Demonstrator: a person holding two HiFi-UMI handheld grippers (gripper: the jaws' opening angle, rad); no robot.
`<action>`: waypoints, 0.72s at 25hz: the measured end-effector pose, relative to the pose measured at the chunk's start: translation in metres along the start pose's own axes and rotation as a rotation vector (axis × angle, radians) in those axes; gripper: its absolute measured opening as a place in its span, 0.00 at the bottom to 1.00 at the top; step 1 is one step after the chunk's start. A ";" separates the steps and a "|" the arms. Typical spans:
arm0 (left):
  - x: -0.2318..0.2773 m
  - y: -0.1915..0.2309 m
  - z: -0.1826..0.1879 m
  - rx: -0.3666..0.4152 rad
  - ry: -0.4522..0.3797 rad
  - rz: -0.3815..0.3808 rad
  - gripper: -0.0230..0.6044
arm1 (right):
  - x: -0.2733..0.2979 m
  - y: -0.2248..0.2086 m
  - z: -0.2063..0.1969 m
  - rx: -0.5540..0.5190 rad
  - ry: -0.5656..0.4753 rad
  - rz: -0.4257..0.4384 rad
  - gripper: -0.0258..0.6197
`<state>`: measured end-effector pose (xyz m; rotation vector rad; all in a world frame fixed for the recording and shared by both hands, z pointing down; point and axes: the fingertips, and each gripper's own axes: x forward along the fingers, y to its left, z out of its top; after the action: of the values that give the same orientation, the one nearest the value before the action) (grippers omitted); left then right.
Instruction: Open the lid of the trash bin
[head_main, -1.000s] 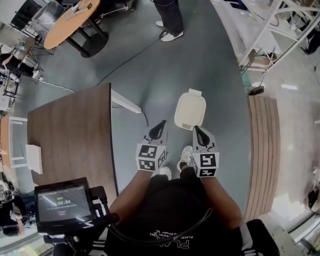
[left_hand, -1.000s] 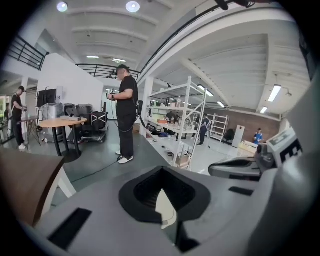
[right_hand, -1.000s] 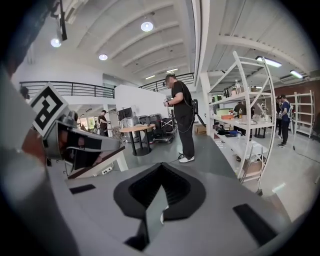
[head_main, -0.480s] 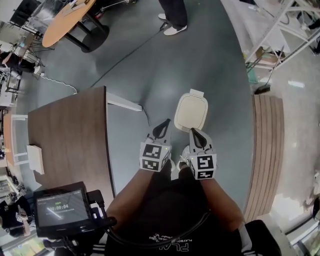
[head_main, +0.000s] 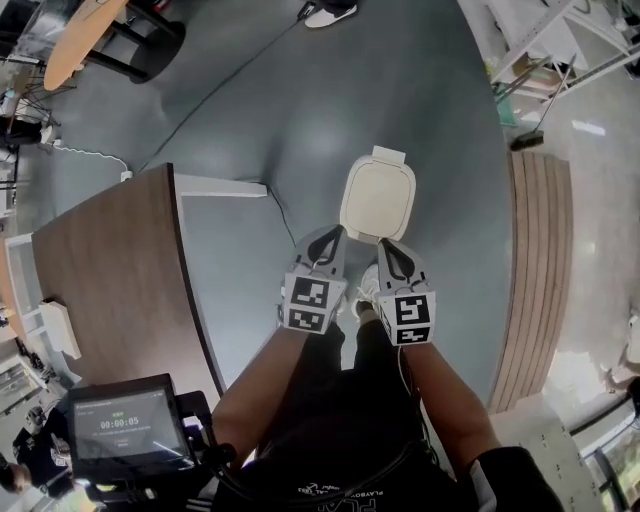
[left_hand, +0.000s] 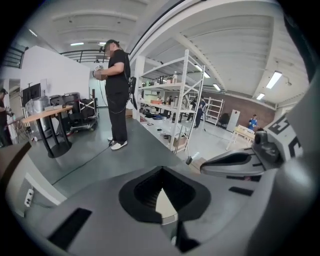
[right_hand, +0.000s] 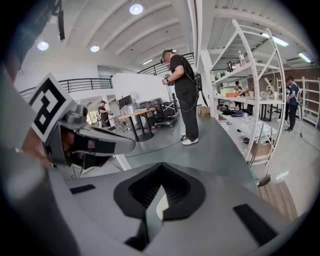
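The trash bin (head_main: 378, 198) stands on the grey floor in the head view, and its cream lid lies flat and closed. My left gripper (head_main: 332, 237) hangs just off the lid's near left corner with its jaws together. To its right, my right gripper (head_main: 386, 248) hovers at the lid's near edge, also shut and holding nothing. In the left gripper view a sliver of the cream lid (left_hand: 163, 202) shows below the left gripper (left_hand: 161, 171), and the right gripper (left_hand: 235, 162) lies alongside. The right gripper view shows a similar cream sliver (right_hand: 161, 204).
A brown wooden table (head_main: 100, 290) stands to my left, with a white cable (head_main: 90, 155) on the floor beyond it. At the right runs a wooden slat platform (head_main: 540, 270). Ahead are a standing person (left_hand: 117, 95) and white shelving (left_hand: 185, 100). A timer screen (head_main: 125, 425) sits low left.
I have stepped closer to the bin, which now lies nearer and larger in the head view. Both grippers have moved forward to the lid's near edge, still shut.
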<state>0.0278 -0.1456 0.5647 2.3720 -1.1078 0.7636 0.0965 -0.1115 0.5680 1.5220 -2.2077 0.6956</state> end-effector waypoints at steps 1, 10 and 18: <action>0.002 0.002 -0.005 -0.018 0.009 0.001 0.04 | 0.003 0.001 0.001 -0.005 -0.001 0.003 0.04; 0.027 0.010 -0.058 -0.078 0.087 0.003 0.04 | 0.025 -0.003 -0.053 -0.025 0.075 -0.013 0.04; 0.065 0.026 -0.130 -0.124 0.171 0.006 0.04 | 0.069 0.014 -0.128 0.085 0.130 0.005 0.04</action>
<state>0.0025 -0.1235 0.7086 2.1578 -1.0597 0.8561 0.0621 -0.0843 0.7070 1.4673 -2.1114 0.8752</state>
